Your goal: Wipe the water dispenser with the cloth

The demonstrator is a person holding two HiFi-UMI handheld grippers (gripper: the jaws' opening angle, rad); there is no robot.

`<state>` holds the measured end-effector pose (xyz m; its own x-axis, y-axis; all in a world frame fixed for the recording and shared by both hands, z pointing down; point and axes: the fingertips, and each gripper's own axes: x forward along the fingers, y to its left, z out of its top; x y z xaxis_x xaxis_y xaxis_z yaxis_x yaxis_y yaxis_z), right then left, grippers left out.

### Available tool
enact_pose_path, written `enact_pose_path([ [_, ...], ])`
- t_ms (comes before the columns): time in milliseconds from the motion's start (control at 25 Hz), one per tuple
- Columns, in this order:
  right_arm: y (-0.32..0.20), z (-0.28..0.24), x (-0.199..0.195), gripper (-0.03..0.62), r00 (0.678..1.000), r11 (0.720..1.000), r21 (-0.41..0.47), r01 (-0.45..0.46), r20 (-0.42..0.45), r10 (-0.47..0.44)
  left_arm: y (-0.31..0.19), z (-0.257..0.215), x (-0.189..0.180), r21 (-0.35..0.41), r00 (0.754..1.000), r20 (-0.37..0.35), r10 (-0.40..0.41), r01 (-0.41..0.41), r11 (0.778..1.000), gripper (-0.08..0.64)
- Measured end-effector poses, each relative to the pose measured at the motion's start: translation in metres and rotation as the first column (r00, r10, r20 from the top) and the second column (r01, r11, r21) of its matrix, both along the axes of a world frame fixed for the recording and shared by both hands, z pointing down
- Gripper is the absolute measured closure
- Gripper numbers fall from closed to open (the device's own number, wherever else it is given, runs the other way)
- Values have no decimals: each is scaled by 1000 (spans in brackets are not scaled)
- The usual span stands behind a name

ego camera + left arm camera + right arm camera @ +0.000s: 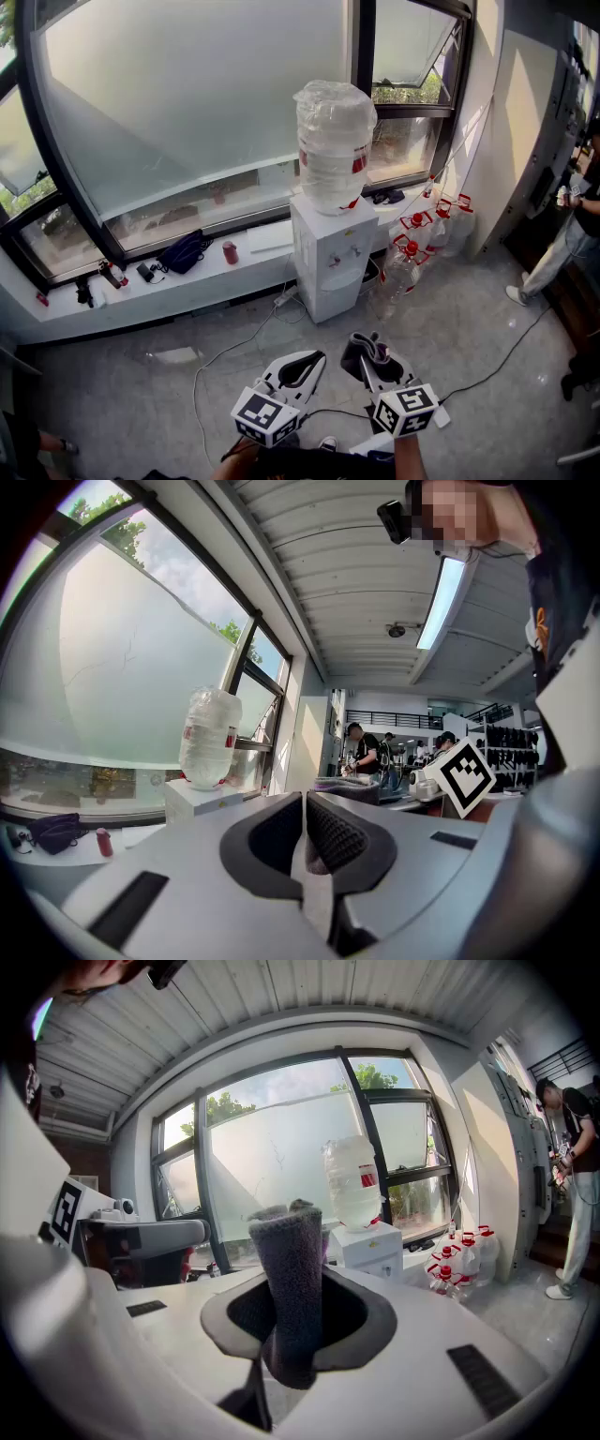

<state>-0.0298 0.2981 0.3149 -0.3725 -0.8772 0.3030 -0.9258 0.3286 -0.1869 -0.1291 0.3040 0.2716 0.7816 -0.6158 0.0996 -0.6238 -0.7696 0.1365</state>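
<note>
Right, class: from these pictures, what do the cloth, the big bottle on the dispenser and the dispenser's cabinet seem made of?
Cloth: dark grey, fuzzy napped fabric, perhaps microfibre; it folds softly.
Bottle: clear ribbed plastic, glossy, see-through.
Cabinet: white, smooth, slightly shiny; plastic or painted metal, cannot tell which.

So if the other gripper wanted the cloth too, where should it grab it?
Probably the free top end of the cloth, the rolled part standing upright above the right gripper. Its lower part is pinched between that gripper's jaws. The left gripper, shut and empty, would need to open and come in from the left, across the roll.
</note>
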Motion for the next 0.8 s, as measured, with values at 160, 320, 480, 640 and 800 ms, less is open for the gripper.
enact_pose_path([
  [160,4,0,9,491,1000,1000,0,14,-4,-14,3,0,9,-5,1000,-5,-12,12,1000,533],
  [320,6,2,16,491,1000,1000,1,30,-3,-30,4,2,14,-8,999,-9,-31,31,999,533],
  [480,10,5,20,491,999,999,3,50,17,-50,7,3,17,-6,999,-3,-51,51,999,533],
  [640,10,11,16,491,997,997,-7,76,26,-76,7,5,13,-20,997,0,-76,76,997,533],
  [800,0,20,10,491,994,995,-24,98,41,-97,-1,12,7,-40,995,12,-95,95,995,533],
])
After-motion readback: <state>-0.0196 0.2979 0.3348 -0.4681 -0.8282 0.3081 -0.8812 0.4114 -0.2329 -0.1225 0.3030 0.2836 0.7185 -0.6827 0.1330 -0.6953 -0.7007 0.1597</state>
